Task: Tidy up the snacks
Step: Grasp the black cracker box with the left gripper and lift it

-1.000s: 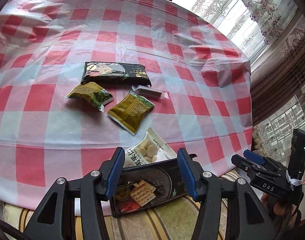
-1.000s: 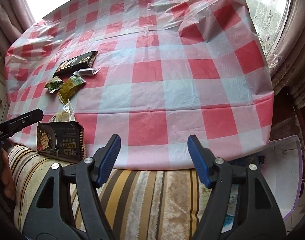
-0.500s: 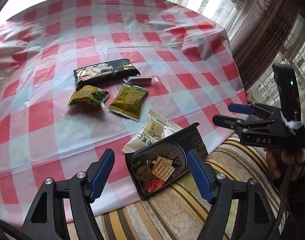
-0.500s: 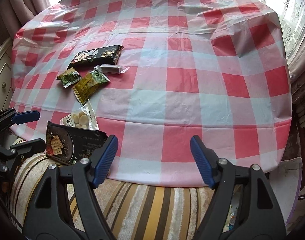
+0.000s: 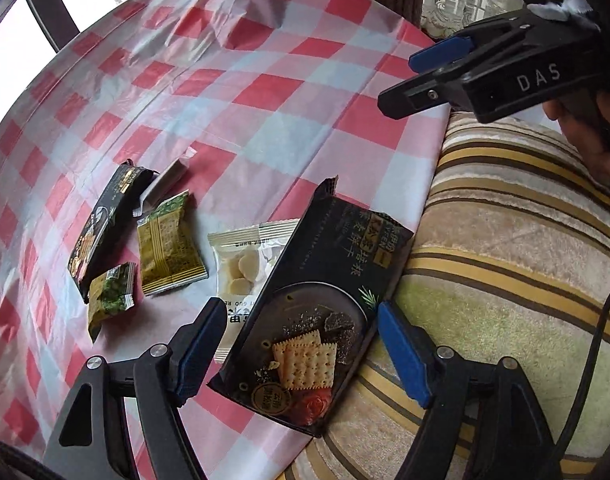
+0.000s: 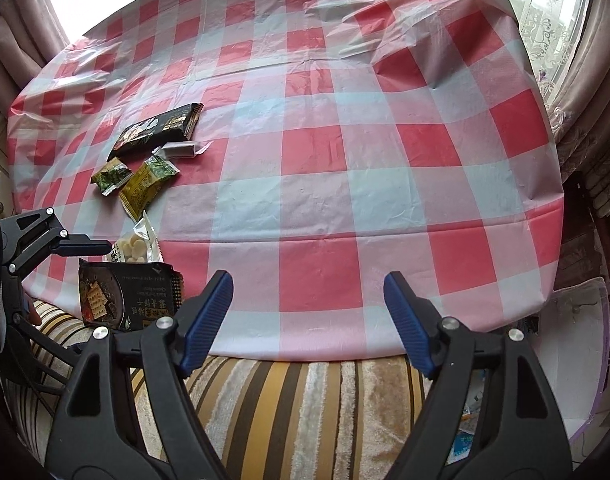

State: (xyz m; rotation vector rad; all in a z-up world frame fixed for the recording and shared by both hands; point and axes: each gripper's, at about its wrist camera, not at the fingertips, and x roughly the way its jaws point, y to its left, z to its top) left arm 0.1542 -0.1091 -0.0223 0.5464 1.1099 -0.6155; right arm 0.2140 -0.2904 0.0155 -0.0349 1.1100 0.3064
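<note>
Your left gripper (image 5: 299,344) has its jaws wide apart; they have just been opening. The cracker pack (image 5: 319,312) lies between them, but neither pad presses on it, so you hold nothing. That pack sits at the near edge of the checked cloth (image 5: 265,92), one end overhanging onto the striped cushion (image 5: 505,248). Its upper edge overlaps the white candy bag (image 5: 241,264) just beside it.

Further along the cloth sits the rest of the cluster: an olive packet (image 5: 167,248), a small green packet (image 5: 111,296), a second dark pack (image 5: 105,220) and a thin silver stick (image 5: 165,182). The stick rests against the dark pack's end; the olive packet lies just beside both.

Your right gripper (image 6: 307,320) is also wide open with nothing between the pads. It hangs over the cloth's near edge and the cushion, well apart from the snacks, which show at the left of its view. In the left view it appears top right, held by a hand (image 5: 589,136).
</note>
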